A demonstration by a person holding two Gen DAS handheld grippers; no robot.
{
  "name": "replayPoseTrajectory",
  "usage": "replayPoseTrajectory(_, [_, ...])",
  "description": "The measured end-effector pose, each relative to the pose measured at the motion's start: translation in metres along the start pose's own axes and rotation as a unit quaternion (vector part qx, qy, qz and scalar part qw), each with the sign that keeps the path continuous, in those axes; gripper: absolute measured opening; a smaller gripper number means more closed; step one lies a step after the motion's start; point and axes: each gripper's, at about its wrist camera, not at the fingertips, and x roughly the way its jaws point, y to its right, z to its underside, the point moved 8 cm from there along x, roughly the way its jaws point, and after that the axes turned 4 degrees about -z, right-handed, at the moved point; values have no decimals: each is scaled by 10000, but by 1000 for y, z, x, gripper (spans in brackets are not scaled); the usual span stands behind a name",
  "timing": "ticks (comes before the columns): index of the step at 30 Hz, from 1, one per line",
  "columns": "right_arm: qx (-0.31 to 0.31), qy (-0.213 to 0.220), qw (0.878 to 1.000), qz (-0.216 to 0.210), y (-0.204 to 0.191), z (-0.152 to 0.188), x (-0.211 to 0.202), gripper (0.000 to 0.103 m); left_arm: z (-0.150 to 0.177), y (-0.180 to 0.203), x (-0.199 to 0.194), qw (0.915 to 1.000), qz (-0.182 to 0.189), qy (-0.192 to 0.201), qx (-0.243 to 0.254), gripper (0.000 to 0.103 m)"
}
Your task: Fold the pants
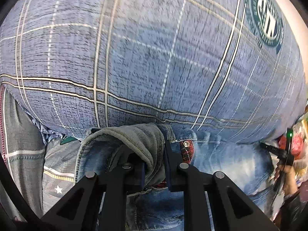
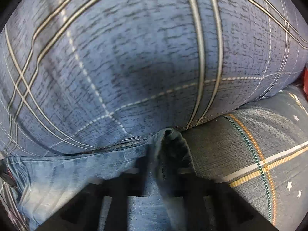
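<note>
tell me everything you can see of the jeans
The jeans are faded light-blue denim with pale worn patches, stitched seams and a metal rivet on a dark red patch. They lie rumpled on grey patterned bedding, against a blue plaid pillow. The left gripper is shut on a rolled hem or edge showing the greyer inside. The right gripper, blurred, is shut on another bunched fold.

I see a big blue plaid pillow (image 1: pixel 144 57) filling the upper frame, lying on grey star-printed bedding (image 2: pixel 259 154) at lower right.
</note>
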Motion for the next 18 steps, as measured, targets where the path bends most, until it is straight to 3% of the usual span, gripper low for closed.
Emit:
replayPoseTrajectory(4, [-115, 720, 9968, -340, -15, -10, -35, 3, -9, -3, -23, 9987, 401, 184, -252, 17])
replayPoseTrajectory(10, [-152, 1619, 9827, -891, -27, -28, -108, 3, 0, 6, -60, 9959, 824, 342, -125, 17])
replayPoseTrajectory(15, [-395, 2285, 9660, -1147, -27, -3, -175, 3, 25, 2, -97, 9904, 1320, 404, -83, 17])
replayPoseTrajectory(18, [-467, 2369, 9617, -1299, -17, 34, -211, 3, 57, -5, -121, 9859, 1634, 317, -155, 17])
